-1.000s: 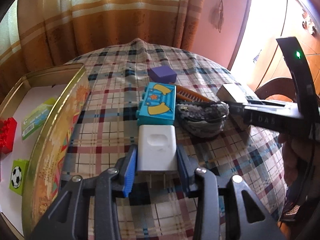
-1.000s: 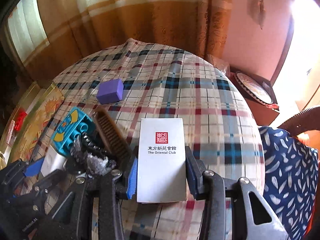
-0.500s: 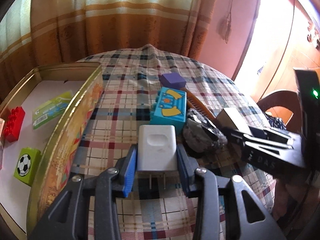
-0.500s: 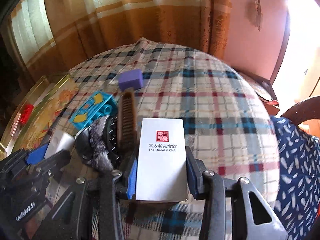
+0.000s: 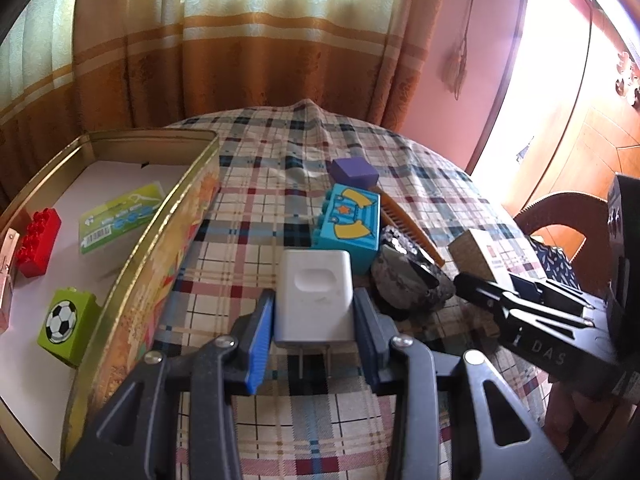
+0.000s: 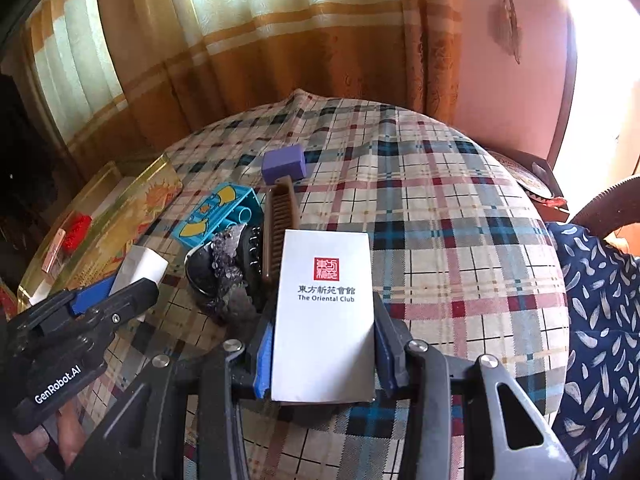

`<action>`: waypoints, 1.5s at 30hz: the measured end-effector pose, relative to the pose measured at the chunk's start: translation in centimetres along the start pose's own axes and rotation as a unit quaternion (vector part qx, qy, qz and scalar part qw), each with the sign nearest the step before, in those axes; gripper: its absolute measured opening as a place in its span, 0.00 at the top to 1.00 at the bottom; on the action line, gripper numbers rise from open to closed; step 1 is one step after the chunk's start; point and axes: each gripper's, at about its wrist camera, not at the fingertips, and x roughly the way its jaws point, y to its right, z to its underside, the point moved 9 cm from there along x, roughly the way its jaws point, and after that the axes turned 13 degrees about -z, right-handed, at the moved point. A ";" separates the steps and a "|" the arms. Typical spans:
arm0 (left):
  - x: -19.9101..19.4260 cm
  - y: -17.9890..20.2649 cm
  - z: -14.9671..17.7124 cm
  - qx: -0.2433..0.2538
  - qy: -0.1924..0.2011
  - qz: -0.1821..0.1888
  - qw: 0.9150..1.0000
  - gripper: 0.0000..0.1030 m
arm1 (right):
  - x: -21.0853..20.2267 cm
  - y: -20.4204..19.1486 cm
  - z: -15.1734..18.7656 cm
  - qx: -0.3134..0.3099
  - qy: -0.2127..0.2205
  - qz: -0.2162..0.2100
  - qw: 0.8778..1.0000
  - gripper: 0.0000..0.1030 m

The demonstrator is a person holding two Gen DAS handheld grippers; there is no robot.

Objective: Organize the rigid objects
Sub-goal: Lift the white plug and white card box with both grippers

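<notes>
My left gripper (image 5: 314, 334) is shut on a white plug adapter (image 5: 314, 294), held above the plaid tablecloth beside the gold tin (image 5: 160, 236). My right gripper (image 6: 322, 354) is shut on a white box printed "The Oriental Club" (image 6: 324, 312); it also shows in the left wrist view (image 5: 486, 258). On the cloth lie a blue toy brick (image 5: 350, 226), a purple block (image 5: 354, 172), a brown comb (image 6: 280, 224) and a dark sequinned pouch (image 5: 408, 278). The left gripper with the adapter (image 6: 138, 268) shows at the left of the right wrist view.
The tin holds a red brick (image 5: 40, 232), a green football block (image 5: 66, 322), a green card (image 5: 120, 216) and a pink clip (image 5: 6, 260). Curtains hang behind the round table. A chair (image 5: 560, 220) stands at the right edge.
Both grippers have lifted and pulled back with their objects. In the left view the tin shows more of its inside. The right gripper has drawn closer to the left.
</notes>
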 end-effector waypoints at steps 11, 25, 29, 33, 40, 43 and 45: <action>-0.6 -0.1 -0.3 -0.002 0.020 -0.002 1.000 0.64 | -0.7 0.1 -0.5 0.012 0.027 -0.024 0.999 0.58; -1.9 -0.7 -0.7 -0.011 0.053 -0.012 0.998 0.64 | -2.1 -0.4 -0.9 -0.004 0.062 -0.022 0.998 0.58; -2.1 -0.6 -0.8 -0.010 0.061 -0.014 0.998 0.64 | -2.3 -0.8 -1.0 -0.016 0.067 -0.019 0.997 0.58; -2.5 -0.6 -0.8 -0.008 0.069 -0.018 0.997 0.64 | -2.4 -0.9 -1.1 -0.019 0.072 -0.021 0.997 0.58; -3.1 -0.6 -1.0 -0.005 0.088 -0.027 0.996 0.64 | -2.7 -1.0 -1.1 -0.021 0.080 -0.022 0.996 0.58; -3.4 -0.5 -1.1 -0.003 0.095 -0.030 0.995 0.64 | -2.8 -1.2 -1.1 -0.026 0.083 -0.020 0.996 0.58; -3.6 -0.5 -1.2 -0.003 0.099 -0.031 0.995 0.64 | -2.9 -1.3 -1.1 -0.031 0.085 -0.017 0.996 0.58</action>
